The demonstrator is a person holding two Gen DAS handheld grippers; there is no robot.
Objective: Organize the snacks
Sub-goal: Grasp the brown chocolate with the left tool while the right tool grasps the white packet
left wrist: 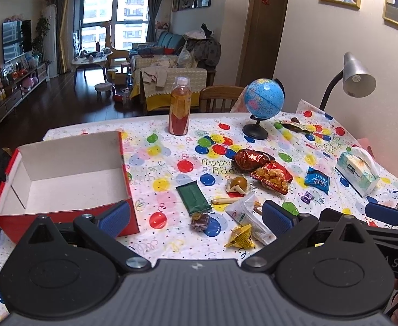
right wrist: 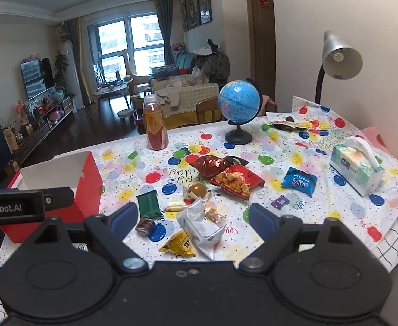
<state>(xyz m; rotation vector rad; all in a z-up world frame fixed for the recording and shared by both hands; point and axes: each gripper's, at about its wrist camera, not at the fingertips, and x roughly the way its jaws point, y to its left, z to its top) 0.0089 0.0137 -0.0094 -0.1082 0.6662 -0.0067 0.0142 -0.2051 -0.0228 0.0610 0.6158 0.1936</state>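
Balloon-printed cloth covers the worktop (left wrist: 294,125), with a living room beyond it. Taking the red box (left wrist: 63,179) as landmark: it sits at the left, open-topped and empty. Right of the box lie a green packet (left wrist: 193,197), a dark wrapped sweet (left wrist: 200,220), a yellow packet (right wrist: 178,243) and a clear crinkled bag (right wrist: 201,225); further right are two red crisp bags (right wrist: 223,174), a blue packet (right wrist: 299,181) and a small purple sweet (right wrist: 279,201), with a tissue box (right wrist: 357,167) furthest from the box. Behind stand a bottle (left wrist: 179,106) and a globe (left wrist: 264,100).

The left gripper (left wrist: 196,217) is spread wide and empty, hovering just right of the box. The right gripper (right wrist: 193,217) also gapes empty over the clear bag. The snacks overlap, so a closing grip could likely pinch two wrappers, or the slick bag could slip out on the way to the box.
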